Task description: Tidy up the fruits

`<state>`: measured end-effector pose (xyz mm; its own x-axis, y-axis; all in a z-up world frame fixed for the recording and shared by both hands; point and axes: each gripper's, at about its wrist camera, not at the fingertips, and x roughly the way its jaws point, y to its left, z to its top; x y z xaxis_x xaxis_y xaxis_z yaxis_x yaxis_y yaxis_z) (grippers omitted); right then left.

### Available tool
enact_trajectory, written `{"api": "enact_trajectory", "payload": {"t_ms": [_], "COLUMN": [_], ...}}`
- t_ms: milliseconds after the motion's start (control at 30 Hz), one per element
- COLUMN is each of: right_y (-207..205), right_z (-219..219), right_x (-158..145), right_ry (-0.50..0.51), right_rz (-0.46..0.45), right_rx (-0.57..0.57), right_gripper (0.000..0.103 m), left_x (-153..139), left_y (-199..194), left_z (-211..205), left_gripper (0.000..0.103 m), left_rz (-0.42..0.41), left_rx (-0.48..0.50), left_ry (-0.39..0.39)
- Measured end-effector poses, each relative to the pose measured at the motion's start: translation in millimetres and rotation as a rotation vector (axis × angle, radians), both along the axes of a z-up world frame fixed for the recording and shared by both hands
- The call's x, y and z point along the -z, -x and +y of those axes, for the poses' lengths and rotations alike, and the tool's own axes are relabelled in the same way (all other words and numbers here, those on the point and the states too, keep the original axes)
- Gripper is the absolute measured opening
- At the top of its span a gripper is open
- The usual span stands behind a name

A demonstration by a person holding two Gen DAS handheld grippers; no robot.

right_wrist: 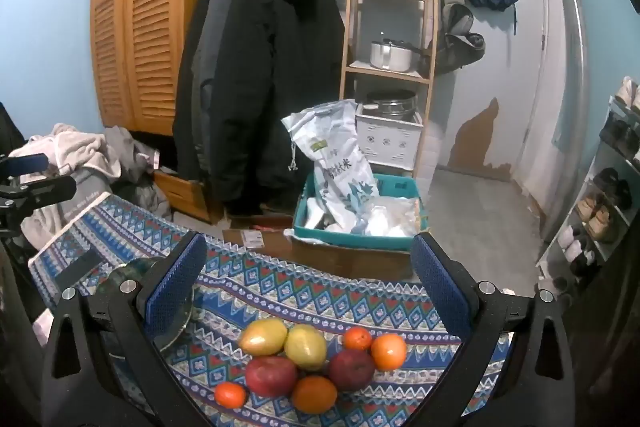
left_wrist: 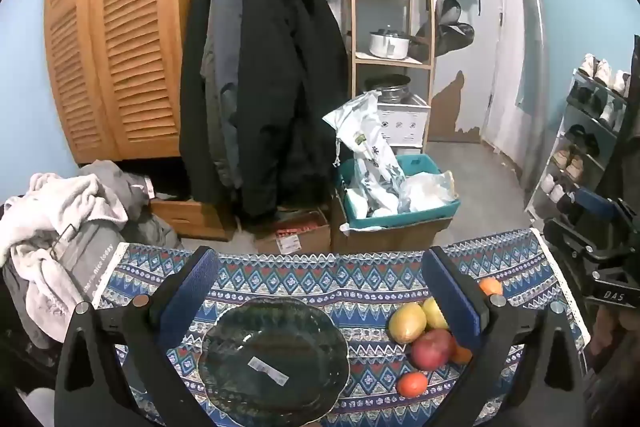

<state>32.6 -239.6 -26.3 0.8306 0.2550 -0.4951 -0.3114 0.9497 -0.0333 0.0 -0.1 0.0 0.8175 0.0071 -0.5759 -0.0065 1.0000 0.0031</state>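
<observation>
Nearest to us in the right wrist view, our right gripper (right_wrist: pixel 308 291) hangs with its jaws spread wide and nothing between them, tipped down toward the fruit. Just beyond its fingers sits the pile: 2 red apples, one on the left (right_wrist: pixel 271 375) and one on the right (right_wrist: pixel 352 369), 2 yellow-green mangoes (right_wrist: pixel 264 337) (right_wrist: pixel 306 346), and 4 oranges, the closest at the front (right_wrist: pixel 314 394). All 8 lie loose and bunched on the patterned tablecloth (right_wrist: pixel 320 291).

In the left wrist view, our left gripper (left_wrist: pixel 316 287) is likewise spread wide and empty, angled down over the dark glass plate (left_wrist: pixel 224 339). The plate holds no fruit, only a white label. The pile lies just to its right, apart from the rim.

So we judge that the sorting has not begun: no fruit is on the plate and all 8 pieces remain to be moved. Beyond the table edge stand a teal bin (right_wrist: pixel 404 187) and hanging black coats (right_wrist: pixel 260 67).
</observation>
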Motion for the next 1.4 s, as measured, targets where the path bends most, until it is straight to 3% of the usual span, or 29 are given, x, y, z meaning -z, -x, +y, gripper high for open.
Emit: {"api": "enact_trajectory", "payload": {"t_ms": [400, 1400], "right_y": [-0.9, 1.1], "right_z": [1.1, -3.1], "right_x": [1.5, 0.1], "right_ry": [0.001, 0.017], "right_rz": [0.003, -0.001], "right_rx": [0.002, 0.007], "right_gripper": [0.100, 0.100], "left_x": [0.7, 2.0], "left_y": [4.3, 5.6], "left_z": [-0.1, -2.1], "left_gripper": [0.102, 0.102], "left_rz": [-0.034, -0.034], "left_rx": [0.005, 0.022], "left_ry": [-0.034, -0.008]}}
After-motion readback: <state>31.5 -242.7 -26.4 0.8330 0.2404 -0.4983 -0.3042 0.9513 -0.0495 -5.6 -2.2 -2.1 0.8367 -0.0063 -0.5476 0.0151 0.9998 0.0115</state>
